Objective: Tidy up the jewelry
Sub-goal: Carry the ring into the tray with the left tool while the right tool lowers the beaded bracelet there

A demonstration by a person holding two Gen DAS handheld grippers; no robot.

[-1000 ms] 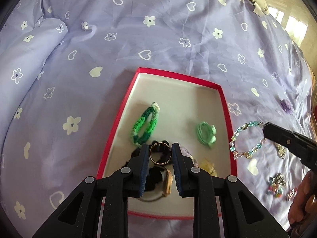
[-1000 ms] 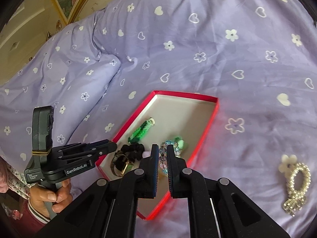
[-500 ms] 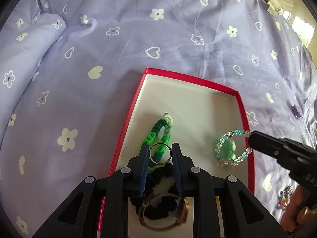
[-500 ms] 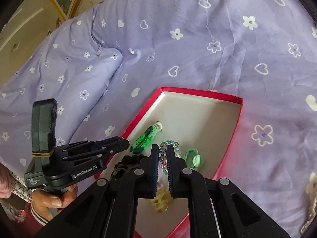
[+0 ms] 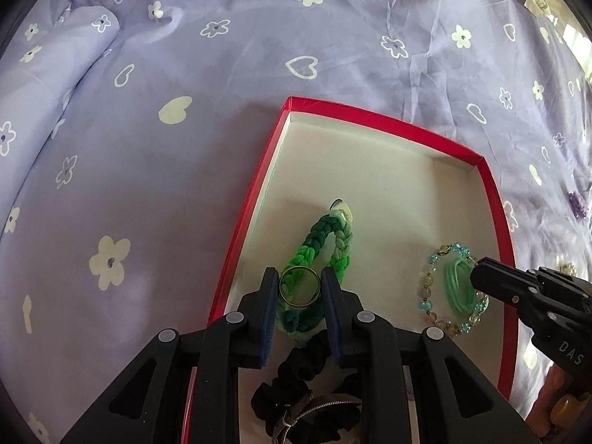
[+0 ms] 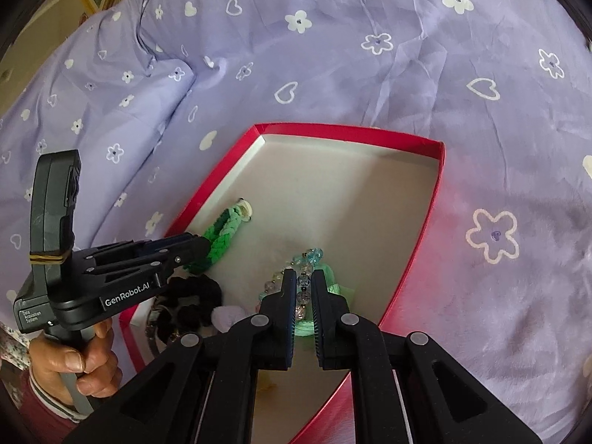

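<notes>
A red box [image 5: 370, 120] with a white floor lies on the lilac bedsheet; it also shows in the right wrist view [image 6: 333, 128]. My left gripper [image 5: 299, 286] is shut on a gold ring [image 5: 299, 285], held over a green braided bracelet [image 5: 325, 238] in the box. My right gripper [image 6: 304, 285] is shut on a blue-and-clear beaded bracelet [image 6: 304, 272], low over a pale green hair tie [image 6: 335, 288] in the box. The beaded bracelet [image 5: 431, 292] hangs from the right gripper's tip in the left wrist view.
A black scrunchie [image 5: 296, 377] and a watch with a metal band [image 5: 318, 405] lie at the box's near end. A small purple item [image 5: 577, 205] lies on the sheet right of the box. A folded duvet ridge [image 6: 111, 85] rises at the left.
Both grippers moved forward over the box. The beaded bracelet came from outside the right wall to inside, over the pale green hair tie. The ring now hangs over the green braid.
</notes>
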